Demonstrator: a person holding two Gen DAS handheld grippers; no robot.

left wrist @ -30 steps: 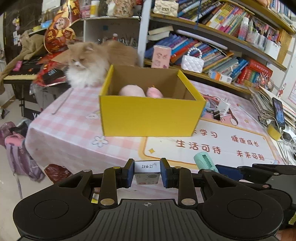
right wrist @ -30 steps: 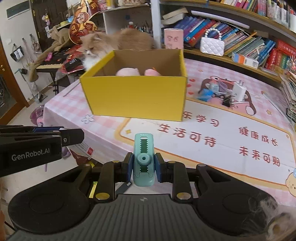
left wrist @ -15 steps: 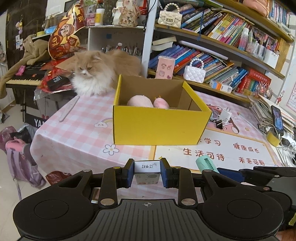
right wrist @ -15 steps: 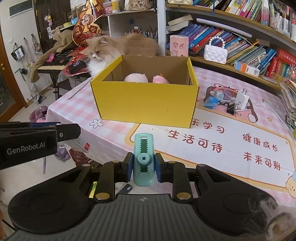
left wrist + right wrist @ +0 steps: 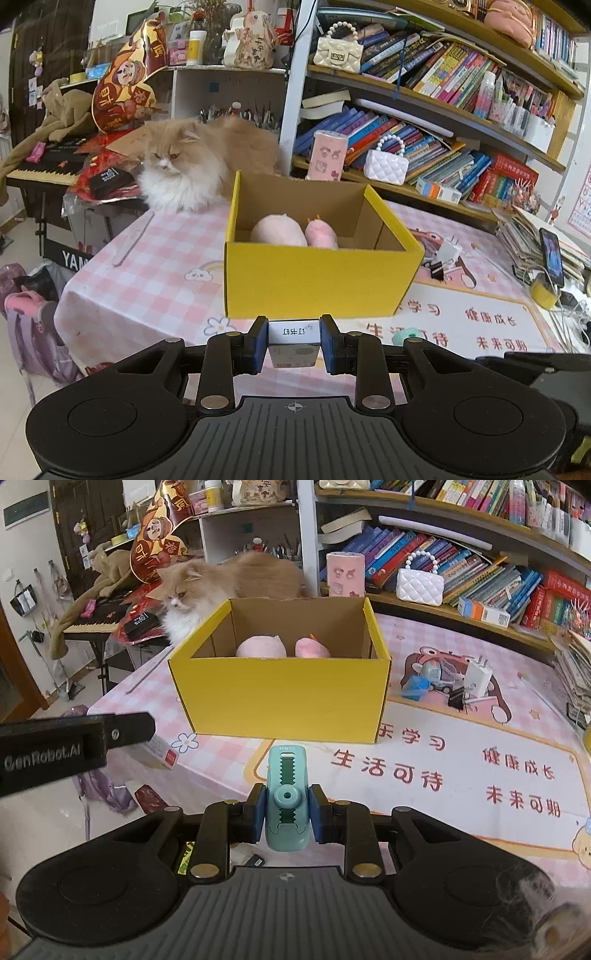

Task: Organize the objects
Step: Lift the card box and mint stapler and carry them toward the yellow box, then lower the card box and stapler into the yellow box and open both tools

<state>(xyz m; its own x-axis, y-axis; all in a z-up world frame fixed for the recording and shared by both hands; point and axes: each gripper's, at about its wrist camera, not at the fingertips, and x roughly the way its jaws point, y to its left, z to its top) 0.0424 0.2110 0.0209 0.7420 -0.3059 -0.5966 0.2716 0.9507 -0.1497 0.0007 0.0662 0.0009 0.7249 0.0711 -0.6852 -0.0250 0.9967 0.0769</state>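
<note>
The yellow box (image 5: 317, 280) stands open-topped on the pink checked surface (image 5: 155, 266), and everything else sits around it. Behind the box, at its far left corner, a long-haired cat (image 5: 184, 166) lies on the surface facing this way. Beyond the box rise bookshelves (image 5: 436, 122) packed with books, with a white quilted handbag (image 5: 386, 166) on the lowest shelf. To the right of the box lie a white plug adapter (image 5: 478, 672), a black binder clip (image 5: 456, 698) and a small blue item (image 5: 413, 686) too small to name. Left of the box stands a keyboard instrument (image 5: 48, 166), partly covered by cloth and red packaging. Nothing stands between either gripper and the near wall of the box.

Inside the box, two pink soft toys (image 5: 280, 648) show only their tops; the near wall hides the rest.

The left gripper (image 5: 294, 341) is in front of the box, its fingers clamped on a small white carton (image 5: 294, 343) with printed characters, held square between the pads. The right gripper (image 5: 286, 818), also in front of the box, has its fingers closed on a teal stapler-like tool (image 5: 286, 794), which juts forward past the fingertips toward the box.
</note>
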